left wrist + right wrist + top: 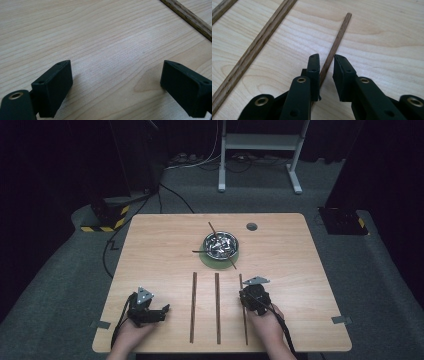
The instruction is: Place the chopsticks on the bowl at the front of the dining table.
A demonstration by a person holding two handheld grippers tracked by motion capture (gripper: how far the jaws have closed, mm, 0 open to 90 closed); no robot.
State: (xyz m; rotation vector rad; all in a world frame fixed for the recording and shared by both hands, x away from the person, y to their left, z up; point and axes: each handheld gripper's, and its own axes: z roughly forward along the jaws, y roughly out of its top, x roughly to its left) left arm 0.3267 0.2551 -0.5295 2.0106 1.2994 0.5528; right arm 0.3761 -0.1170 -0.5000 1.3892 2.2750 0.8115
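We locate the right-hand wooden stick [335, 41] lying flat on the desk [150, 250], the rightmost of three parallel sticks set lengthwise in front of the person. In the right gripper view it runs up between the two black jaws of the right tongs [326, 65], which straddle it with a narrow gap; the left jaw lies against or very near its edge, the right jaw stands just clear, so we read no firm grip. The middle stick [217, 307] and the left stick [193, 306] lie near and apart from one another. Beyond them, a metal bowl [221, 245] holding small metal pieces rests on a green disc [207, 261], with thin sticks leaning in it. The left tongs [159, 312] rest on the desk well left of the sticks, jaws wide apart and holding nothing.
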